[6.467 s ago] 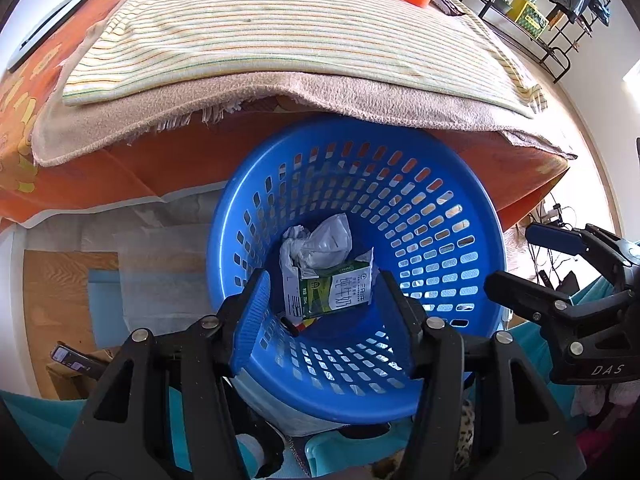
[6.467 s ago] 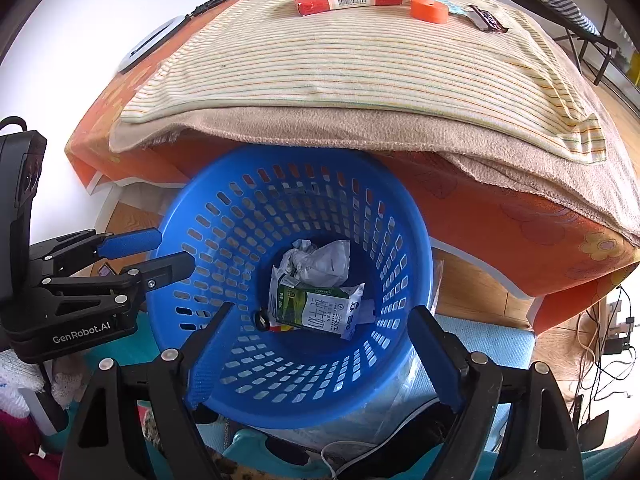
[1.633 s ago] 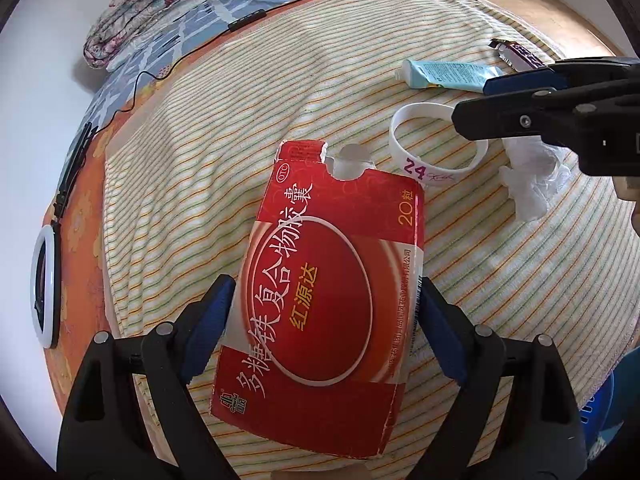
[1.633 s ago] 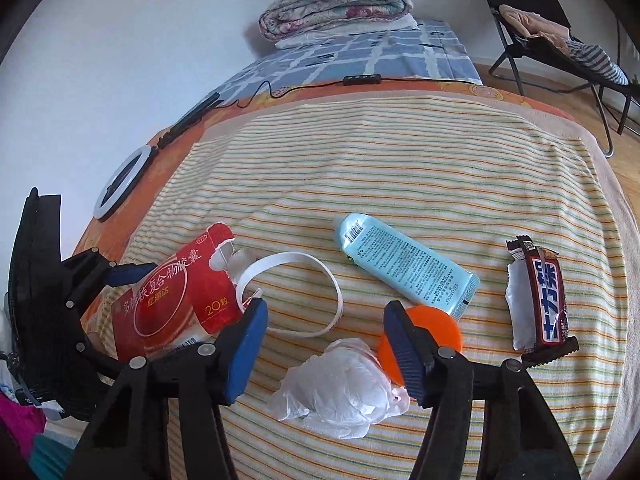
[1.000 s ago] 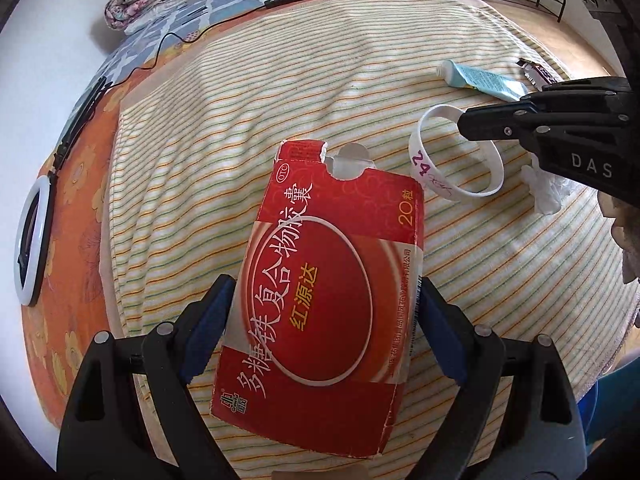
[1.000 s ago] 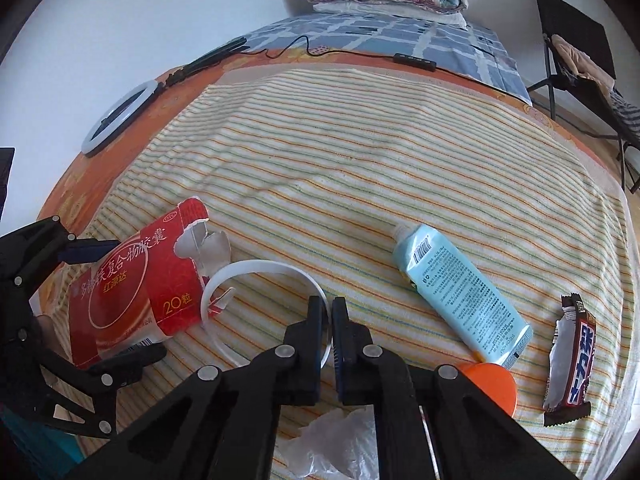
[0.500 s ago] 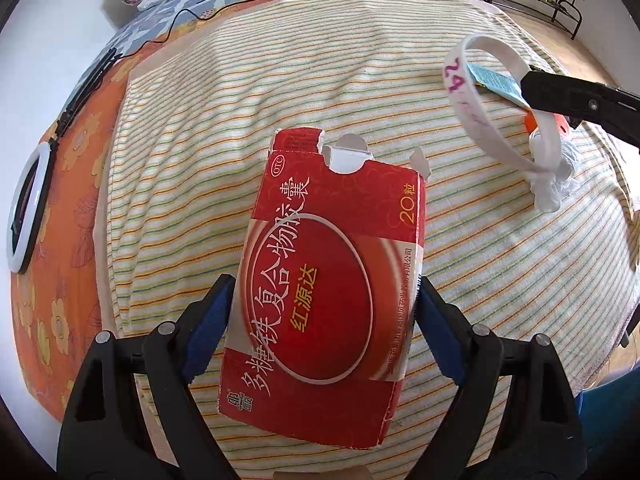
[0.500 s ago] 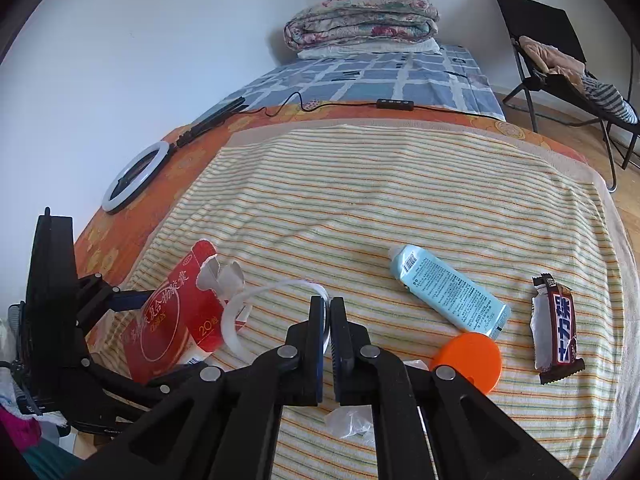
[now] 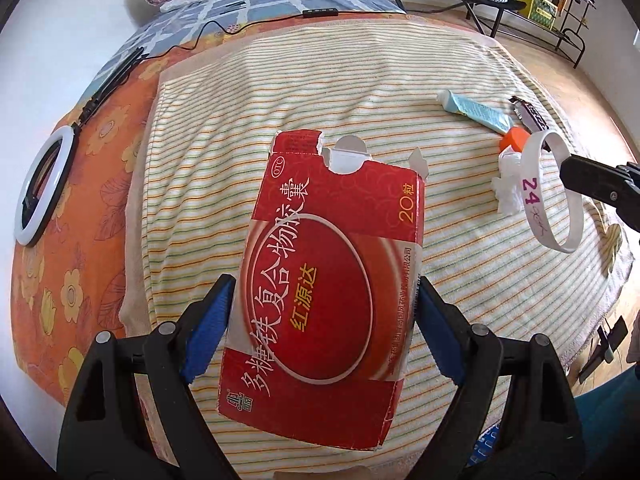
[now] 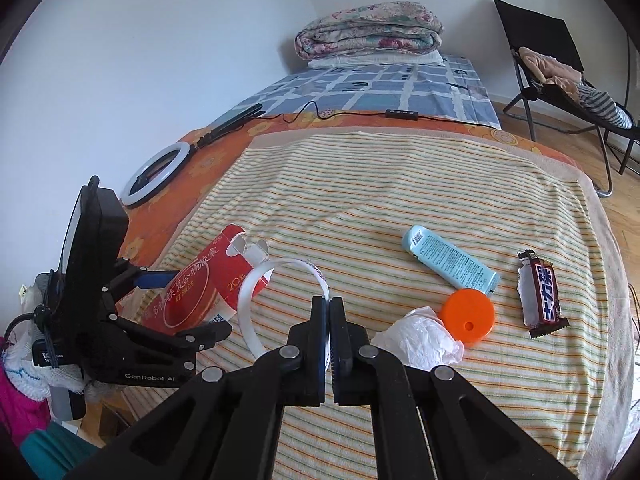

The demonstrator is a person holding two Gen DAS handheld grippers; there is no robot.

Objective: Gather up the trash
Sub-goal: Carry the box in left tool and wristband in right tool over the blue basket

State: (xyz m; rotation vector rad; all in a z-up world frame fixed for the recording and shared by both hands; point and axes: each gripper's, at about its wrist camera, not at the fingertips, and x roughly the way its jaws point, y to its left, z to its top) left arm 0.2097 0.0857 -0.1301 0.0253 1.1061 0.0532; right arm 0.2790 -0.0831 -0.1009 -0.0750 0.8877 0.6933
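My left gripper is shut on a red cardboard box with a torn top flap, held by its two long sides above the striped blanket. The same red box shows at the left of the right wrist view. My right gripper is shut on a white plastic ring band, lifted off the blanket; the white ring band, marked 24, hangs at the right of the left wrist view. On the blanket lie a crumpled white wad, an orange lid, a light blue tube and a dark snack wrapper.
The striped blanket covers an orange flowered sheet on a bed. A white ring light and a black cable with a remote lie near the wall. A folded quilt sits at the far end. A black folding chair stands on the right.
Both grippers have risen from the bed, the left with the red box, the right with the white ring. The ring has swung further right in the left wrist view.
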